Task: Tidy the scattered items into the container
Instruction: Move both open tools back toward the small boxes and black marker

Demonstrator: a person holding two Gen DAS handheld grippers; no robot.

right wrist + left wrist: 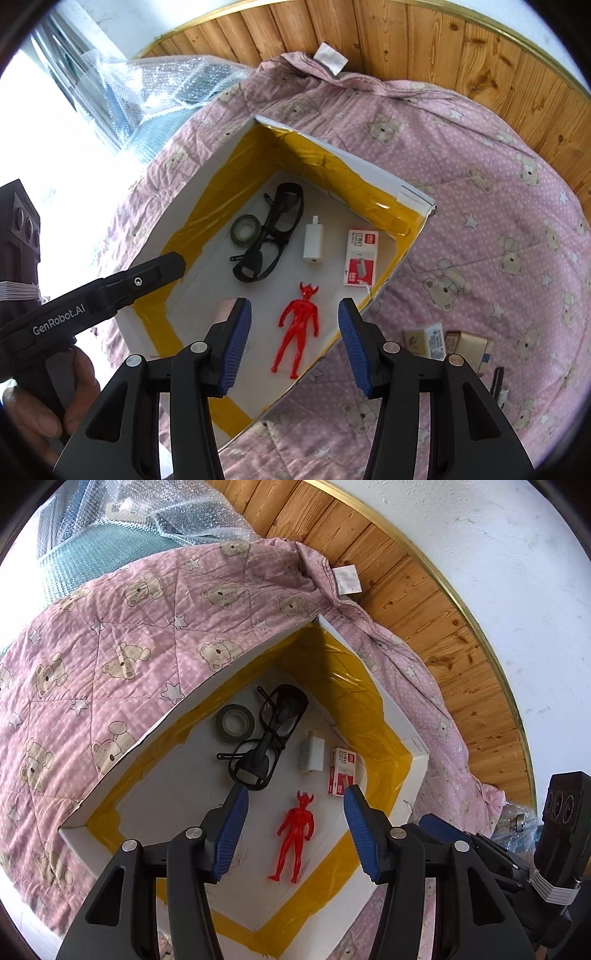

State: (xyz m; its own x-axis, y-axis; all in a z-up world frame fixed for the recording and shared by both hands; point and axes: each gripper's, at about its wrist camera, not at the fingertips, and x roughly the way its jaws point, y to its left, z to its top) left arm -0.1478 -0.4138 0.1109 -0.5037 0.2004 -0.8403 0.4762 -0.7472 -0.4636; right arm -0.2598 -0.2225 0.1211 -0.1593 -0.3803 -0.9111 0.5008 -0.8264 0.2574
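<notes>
Your left claw (295,834) and right claw (295,345) both hang spread apart and empty over the white box (413,194), its walls lined with glossy yellow tape. Inside lie a red plastic figure (297,328), black glasses (273,236), a tape roll (244,229), a white charger (314,242) and a staple box (360,254). Two small cartons (448,345) sit outside on the quilted pink blanket (480,221).

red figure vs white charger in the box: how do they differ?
The red figure is a bright red horned humanoid with spread limbs; the white charger is a plain white block with a plug end. The figure looks longer and lies nearer the open grippers; the charger lies farther in. Both lie flat on the box floor, ungripped.
</notes>
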